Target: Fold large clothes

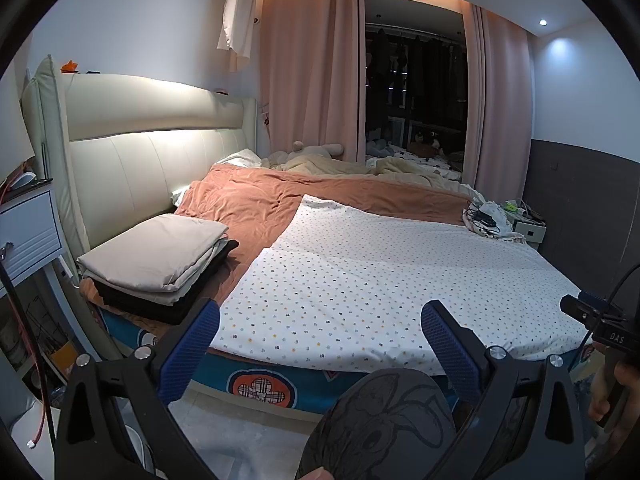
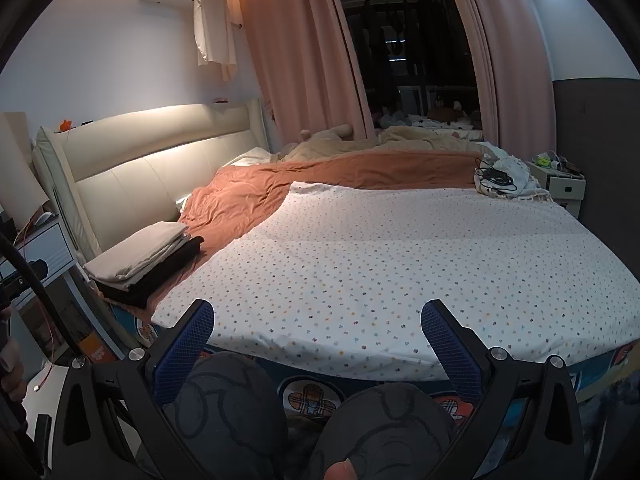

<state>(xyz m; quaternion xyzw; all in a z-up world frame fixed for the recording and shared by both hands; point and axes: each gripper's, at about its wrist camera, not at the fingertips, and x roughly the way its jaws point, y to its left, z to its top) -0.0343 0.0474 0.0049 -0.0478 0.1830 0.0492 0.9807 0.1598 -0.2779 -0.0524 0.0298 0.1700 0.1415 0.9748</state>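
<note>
Fingers (image 1: 206, 320) apart, 2 grippers | 1 dotted sheet (image 1: 380, 264) | 1 folded stack (image 1: 160, 264)

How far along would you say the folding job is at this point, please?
Done: a beige folded cloth sits stacked on a black folded garment by the headboard. In hand: nothing; the left gripper and right gripper are both open, short of the bed. Left: the dotted white sheet lies spread flat, unfolded.
</note>
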